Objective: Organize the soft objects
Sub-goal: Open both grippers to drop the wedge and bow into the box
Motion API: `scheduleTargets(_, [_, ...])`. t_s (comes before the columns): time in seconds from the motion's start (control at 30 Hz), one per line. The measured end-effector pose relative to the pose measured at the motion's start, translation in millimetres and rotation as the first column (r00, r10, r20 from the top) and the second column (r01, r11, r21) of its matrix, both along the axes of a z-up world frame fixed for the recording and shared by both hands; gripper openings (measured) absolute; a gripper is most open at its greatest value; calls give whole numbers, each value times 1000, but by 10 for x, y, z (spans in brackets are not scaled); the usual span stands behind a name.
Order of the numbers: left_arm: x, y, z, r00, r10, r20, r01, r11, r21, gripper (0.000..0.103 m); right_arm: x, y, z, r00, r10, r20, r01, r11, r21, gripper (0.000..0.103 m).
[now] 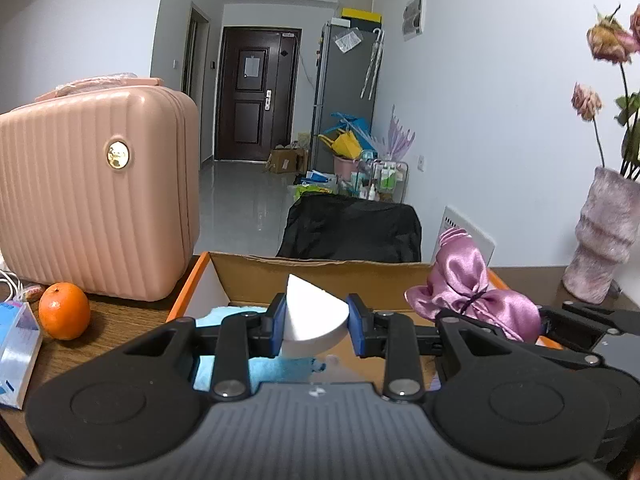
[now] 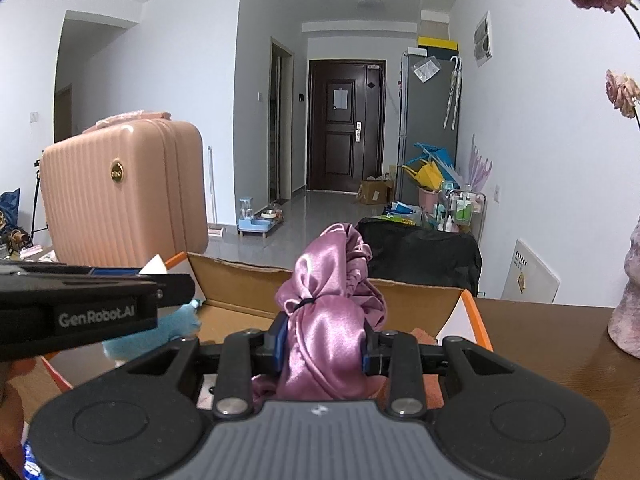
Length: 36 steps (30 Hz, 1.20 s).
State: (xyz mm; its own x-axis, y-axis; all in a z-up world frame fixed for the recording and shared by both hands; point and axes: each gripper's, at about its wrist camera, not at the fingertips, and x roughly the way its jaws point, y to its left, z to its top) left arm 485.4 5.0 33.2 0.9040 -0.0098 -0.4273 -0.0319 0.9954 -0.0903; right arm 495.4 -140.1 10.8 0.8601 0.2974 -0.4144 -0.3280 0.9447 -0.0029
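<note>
My left gripper (image 1: 316, 326) is shut on a white foam wedge (image 1: 310, 318) and holds it above the open cardboard box (image 1: 320, 276). A blue fluffy item (image 1: 280, 368) lies in the box under it. My right gripper (image 2: 326, 344) is shut on a pink satin pouch (image 2: 328, 320) over the box's (image 2: 420, 300) right part. The pouch also shows in the left wrist view (image 1: 476, 300). The left gripper appears at the left of the right wrist view (image 2: 100, 300), with the wedge tip (image 2: 156, 266) and the blue item (image 2: 176, 324) below it.
A pink ribbed case (image 1: 96, 196) stands left of the box on the wooden table (image 1: 116, 320). An orange (image 1: 64, 311) and a blue-white packet (image 1: 16, 348) lie in front of it. A fuzzy pink vase (image 1: 604, 236) with dried roses stands at the right. A salmon cloth (image 2: 428, 336) lies in the box.
</note>
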Motion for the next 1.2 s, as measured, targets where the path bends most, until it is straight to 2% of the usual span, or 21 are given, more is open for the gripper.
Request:
scheduleTargets(0.13, [83, 25, -70, 1000, 3, -23, -3, 1000, 1, 32, 61, 6, -55, 1000, 2, -17, -3, 1000, -5, 31])
scheduleTargets(0.37, [70, 12, -86, 1000, -1, -16, 1, 1000, 17, 34, 106, 30, -115, 999, 2, -33, -3, 1000, -15, 33])
scheduleTargets(0.47, [46, 16, -65, 1000, 9, -10, -8, 1000, 12, 37, 103, 29, -121, 999, 3, -34, -3, 1000, -16, 37])
scheduleTargets(0.6, [22, 35, -42, 1000, 23, -8, -23, 1000, 13, 49, 135, 32, -116, 999, -5, -36, 4, 1000, -16, 38])
scheduleTargets(0.63, [19, 41, -42, 1000, 29, -9, -29, 999, 14, 54, 135, 24, -121, 999, -9, -34, 9, 1000, -17, 40])
scheduleTargets(0.7, [4, 54, -32, 999, 37, -4, -37, 999, 16, 59, 142, 4, -115, 999, -12, -32, 12, 1000, -12, 53])
scheduleTargets(0.77, [-18, 62, -14, 999, 44, 3, -44, 999, 17, 70, 136, -9, -110, 1000, -16, -24, 16, 1000, -8, 69])
scheduleTargets(0.8, [-32, 58, -4, 999, 51, 12, -52, 998, 21, 77, 128, -10, -108, 1000, -19, -18, 19, 1000, -9, 72])
scheduleTargets(0.87, [-67, 56, 20, 998, 58, 29, -59, 998, 31, 82, 107, -15, -103, 1000, -25, -7, 25, 1000, -10, 88])
scheduleTargets(0.97, [-98, 60, 44, 996, 82, 44, -84, 996, 33, 99, 83, -26, -94, 999, -35, 9, 36, 999, -12, 102])
scheduleTargets(1.0, [-108, 61, 50, 994, 95, 50, -97, 995, 34, 103, 80, -31, -93, 999, -43, 15, 43, 999, -11, 103])
scheduleTargets(1.2, [-127, 70, 74, 992, 114, 54, -116, 992, 46, 103, 66, -89, -87, 998, -66, 18, 66, 998, 0, 103])
